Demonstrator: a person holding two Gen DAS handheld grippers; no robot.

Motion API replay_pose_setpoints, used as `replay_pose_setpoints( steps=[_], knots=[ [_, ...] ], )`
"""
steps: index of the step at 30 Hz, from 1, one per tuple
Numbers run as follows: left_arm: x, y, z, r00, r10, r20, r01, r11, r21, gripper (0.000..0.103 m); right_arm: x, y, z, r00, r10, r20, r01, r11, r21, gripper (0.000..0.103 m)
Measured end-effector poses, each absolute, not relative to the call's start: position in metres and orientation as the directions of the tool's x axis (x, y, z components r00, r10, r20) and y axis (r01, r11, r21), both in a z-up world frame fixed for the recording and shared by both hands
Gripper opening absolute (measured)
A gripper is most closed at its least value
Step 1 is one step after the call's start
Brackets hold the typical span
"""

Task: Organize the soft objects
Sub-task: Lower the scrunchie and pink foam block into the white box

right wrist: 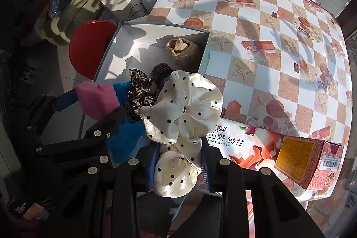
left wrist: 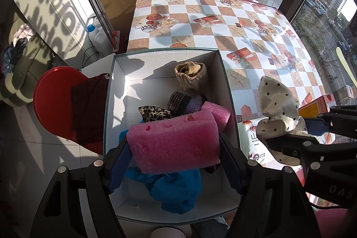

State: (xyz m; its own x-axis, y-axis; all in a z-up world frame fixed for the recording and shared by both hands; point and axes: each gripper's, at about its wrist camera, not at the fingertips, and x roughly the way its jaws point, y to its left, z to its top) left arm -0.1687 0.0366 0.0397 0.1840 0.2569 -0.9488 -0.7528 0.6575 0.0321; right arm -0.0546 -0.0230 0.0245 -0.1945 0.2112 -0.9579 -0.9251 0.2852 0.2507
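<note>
An open white box stands at the table's left edge. Inside lie a beige knitted piece, a dark knit roll, a leopard-print scrunchie, a blue cloth and a small pink foam piece. My left gripper is shut on a large pink foam block, held above the box between both blue pads. To its right, my right gripper is shut on a cream polka-dot scrunchie, which hangs over the box's near right corner. From the left wrist, that scrunchie shows beside the box.
A checkered tablecloth covers the table. A flowered tissue pack and a red patterned carton lie at the near right. A red stool with a dark cloth stands left of the box. A mop leans at the wall.
</note>
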Motion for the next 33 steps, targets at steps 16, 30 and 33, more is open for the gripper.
replay_pose_setpoints(
  steps=[16,30,33],
  knots=[
    [-0.181,0.049,0.029,0.154,0.249,-0.956,-0.799,0.601,0.028,0.077,-0.058,-0.011,0.023,-0.195,0.196,-0.961,-0.937,0.252,0.241,0.033],
    [-0.183,0.066,0.022,0.130,0.243,-0.961,-0.815,0.579,0.037,0.077,-0.061,0.013,0.022,-0.198,0.187,-0.962,-0.945,0.224,0.238,0.033],
    [-0.181,0.071,0.020,0.123,0.241,-0.963,-0.814,0.579,0.041,0.077,-0.060,0.021,0.021,-0.200,0.186,-0.962,-0.946,0.219,0.239,0.033]
  ],
)
